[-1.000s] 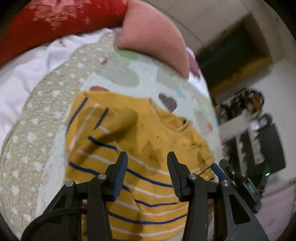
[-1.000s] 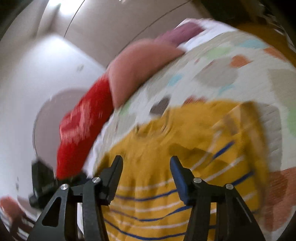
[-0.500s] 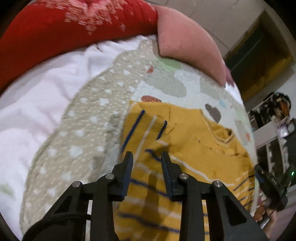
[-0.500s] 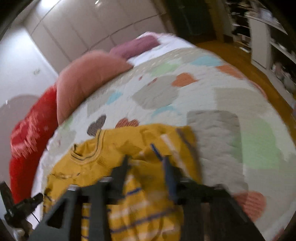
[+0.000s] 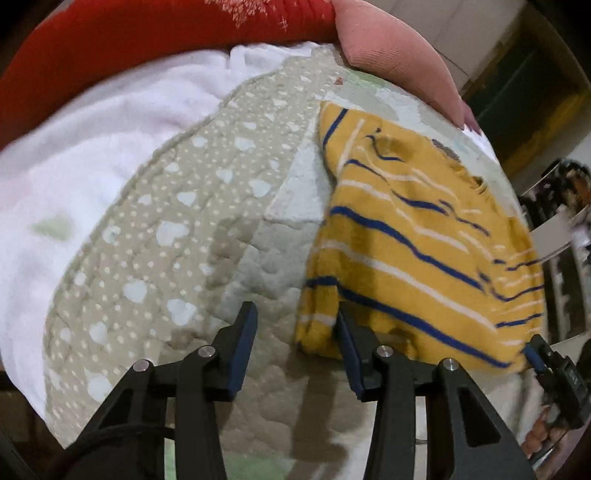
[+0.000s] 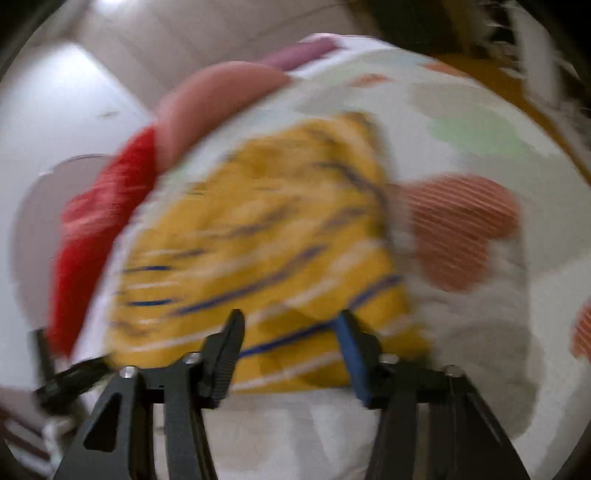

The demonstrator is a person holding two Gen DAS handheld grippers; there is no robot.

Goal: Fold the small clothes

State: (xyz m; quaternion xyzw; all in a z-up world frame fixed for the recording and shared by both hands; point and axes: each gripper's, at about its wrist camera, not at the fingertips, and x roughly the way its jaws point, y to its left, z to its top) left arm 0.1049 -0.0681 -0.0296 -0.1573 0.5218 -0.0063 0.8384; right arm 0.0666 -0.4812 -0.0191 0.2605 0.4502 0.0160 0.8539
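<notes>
Both grippers are now standing with their fingers spread and nothing between them, where half a second ago the left gripper (image 5: 293, 341) was nearly closed over the side of the yellow striped shirt (image 5: 417, 236). That shirt is lying on the patterned quilt (image 5: 207, 206), now narrower, with its sleeve side turned in over the body, so one lengthwise fold is looking done. The left gripper is hovering just off the shirt's near corner, its right finger touching or almost touching the hem; which, I cannot tell. The right gripper (image 6: 291, 349) is hanging over the shirt's (image 6: 258, 236) bottom edge, though its view is blurring heavily and the other side's fold is hard to judge. A pink pillow (image 5: 391, 55) and a red pillow (image 5: 147, 33) are sitting beyond the shirt at the head of the bed. What is remaining, by my reading, is the crosswise fold bringing hem to collar.
</notes>
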